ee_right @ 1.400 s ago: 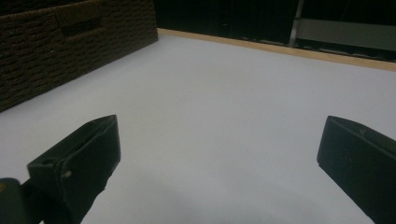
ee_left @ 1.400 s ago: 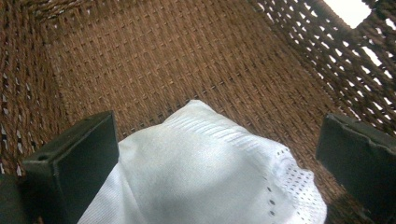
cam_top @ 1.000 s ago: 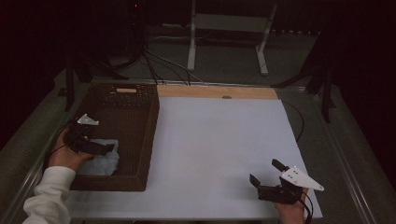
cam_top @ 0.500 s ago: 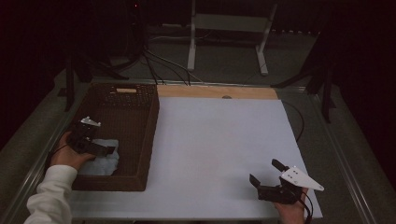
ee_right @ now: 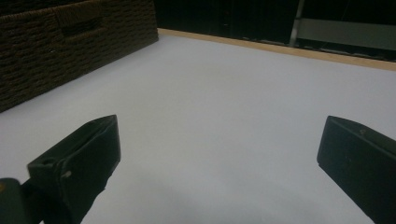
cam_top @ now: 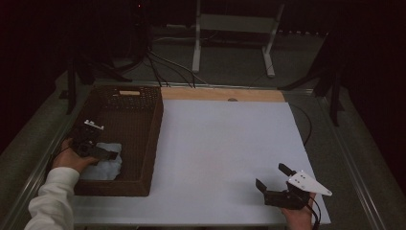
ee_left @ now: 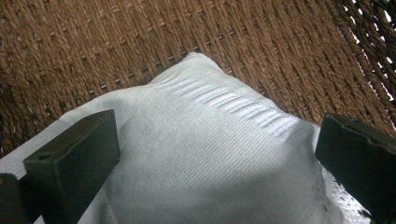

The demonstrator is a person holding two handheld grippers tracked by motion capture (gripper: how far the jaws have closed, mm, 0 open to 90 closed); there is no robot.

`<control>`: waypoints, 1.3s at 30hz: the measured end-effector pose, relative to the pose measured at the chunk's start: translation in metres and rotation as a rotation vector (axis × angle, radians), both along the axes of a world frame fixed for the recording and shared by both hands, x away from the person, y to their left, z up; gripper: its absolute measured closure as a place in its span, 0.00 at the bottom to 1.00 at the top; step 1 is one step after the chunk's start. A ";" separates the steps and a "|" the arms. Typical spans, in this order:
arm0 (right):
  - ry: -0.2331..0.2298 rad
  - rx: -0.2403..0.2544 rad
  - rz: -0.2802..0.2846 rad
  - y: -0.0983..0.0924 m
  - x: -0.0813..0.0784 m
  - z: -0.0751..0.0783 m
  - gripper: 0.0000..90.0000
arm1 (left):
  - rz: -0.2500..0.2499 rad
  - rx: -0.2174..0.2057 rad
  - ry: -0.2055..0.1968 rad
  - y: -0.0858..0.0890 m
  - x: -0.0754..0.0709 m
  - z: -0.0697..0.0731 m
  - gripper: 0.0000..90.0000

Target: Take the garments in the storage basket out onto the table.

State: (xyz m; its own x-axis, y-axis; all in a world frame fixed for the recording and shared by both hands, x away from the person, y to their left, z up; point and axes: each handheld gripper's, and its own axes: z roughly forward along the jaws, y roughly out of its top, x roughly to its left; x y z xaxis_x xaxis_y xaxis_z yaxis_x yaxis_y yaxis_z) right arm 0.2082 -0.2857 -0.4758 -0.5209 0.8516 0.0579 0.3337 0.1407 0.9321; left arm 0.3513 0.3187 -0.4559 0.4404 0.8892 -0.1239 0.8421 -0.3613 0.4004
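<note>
Inside the wicker basket (cam_top: 148, 139) at left, the left gripper (cam_top: 111, 155) straddles a white cloth (ee_left: 210, 154), jaws wide, and could snag the weave if closed too low.

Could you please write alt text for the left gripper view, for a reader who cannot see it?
A white ribbed cloth lies on the woven floor of a brown basket. The left gripper is open, with one black jaw on each side of the cloth's raised fold.
</note>
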 end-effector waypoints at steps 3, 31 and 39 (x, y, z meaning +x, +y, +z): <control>0.001 -0.001 -0.001 0.000 0.000 0.000 0.00 | 0.005 -0.010 0.011 0.001 0.000 -0.001 0.03; 0.000 -0.001 -0.002 0.000 0.000 0.000 0.00 | -0.022 0.085 0.037 -0.001 0.002 0.002 0.76; 0.000 -0.001 -0.001 0.000 0.000 0.000 0.00 | 0.038 0.041 -0.025 0.004 -0.001 0.013 0.81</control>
